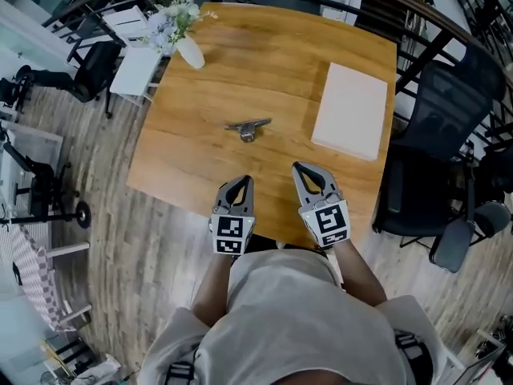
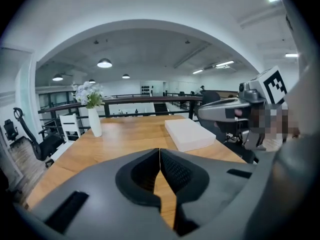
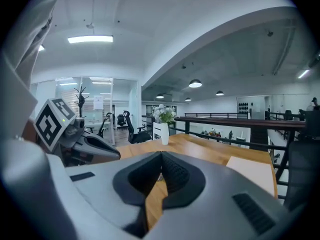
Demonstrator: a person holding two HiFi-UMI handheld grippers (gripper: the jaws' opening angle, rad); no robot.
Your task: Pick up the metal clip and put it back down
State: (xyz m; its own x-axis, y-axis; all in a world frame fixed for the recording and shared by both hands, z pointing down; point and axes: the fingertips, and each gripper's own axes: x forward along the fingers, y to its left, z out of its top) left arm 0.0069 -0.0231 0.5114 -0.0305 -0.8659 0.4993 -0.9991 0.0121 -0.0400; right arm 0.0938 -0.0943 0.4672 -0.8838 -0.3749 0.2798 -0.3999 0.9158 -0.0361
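The metal clip (image 1: 248,127) lies on the wooden table (image 1: 240,62) near its middle, with nothing touching it. My left gripper (image 1: 245,180) hovers over the table's near edge, a short way in front of the clip, its jaws shut and empty. My right gripper (image 1: 297,167) is beside it to the right, also shut and empty. In the left gripper view the left gripper (image 2: 159,152) has its pads pressed together. The right gripper view shows the right gripper (image 3: 161,157) the same. Neither gripper view shows the clip clearly.
A flat white box (image 1: 350,109) lies on the table's right side. A white vase with flowers (image 1: 188,50) stands at the far left corner. A black office chair (image 1: 437,143) is off the right edge, and white chairs (image 1: 135,69) are beyond the left edge.
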